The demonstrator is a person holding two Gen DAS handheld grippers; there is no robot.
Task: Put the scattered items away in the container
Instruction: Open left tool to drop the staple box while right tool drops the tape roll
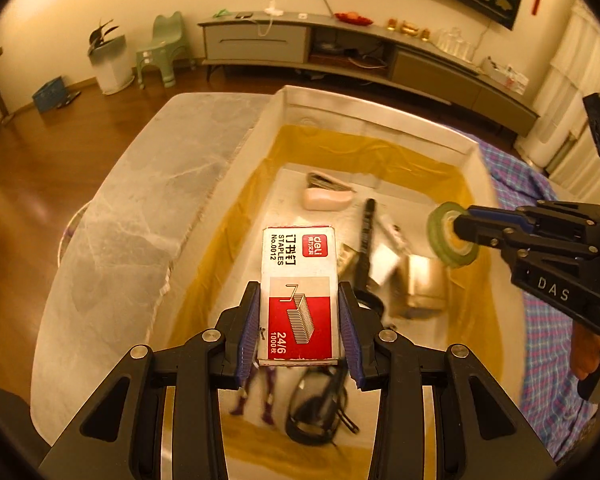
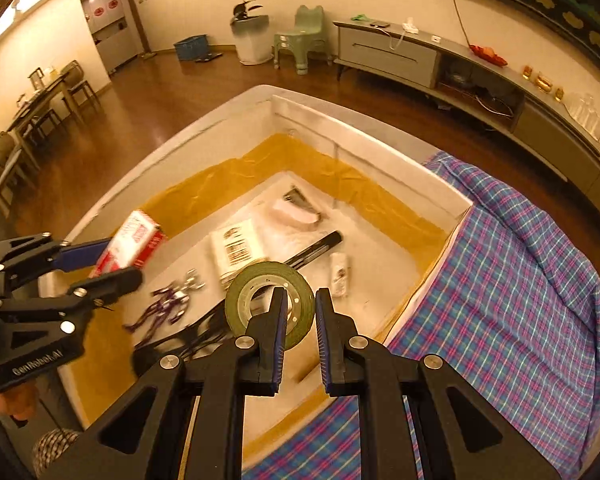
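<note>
A red and white staples box (image 1: 298, 292) hangs over the container (image 1: 380, 116), a white box with a yellow lining; my left gripper (image 1: 299, 286) is shut on its two long sides. My right gripper (image 2: 302, 291) is shut on the wall of a green tape roll (image 2: 268, 270), one finger through the hole, above the container's (image 2: 360, 132) near right part. The right wrist view shows the left gripper (image 2: 124, 260) and the staples box (image 2: 136, 240) at the left. In the left wrist view the right gripper (image 1: 460, 232) holds the tape roll (image 1: 446, 236) at the right.
Inside the container lie a pink item (image 1: 326, 196), a black pen (image 1: 368, 232), dark glasses (image 1: 316, 404), a purple figure (image 1: 256, 396) and a gold box (image 1: 424, 284). A plaid cloth (image 2: 520, 280) lies to its right. The marble tabletop (image 1: 140, 220) spreads to the left.
</note>
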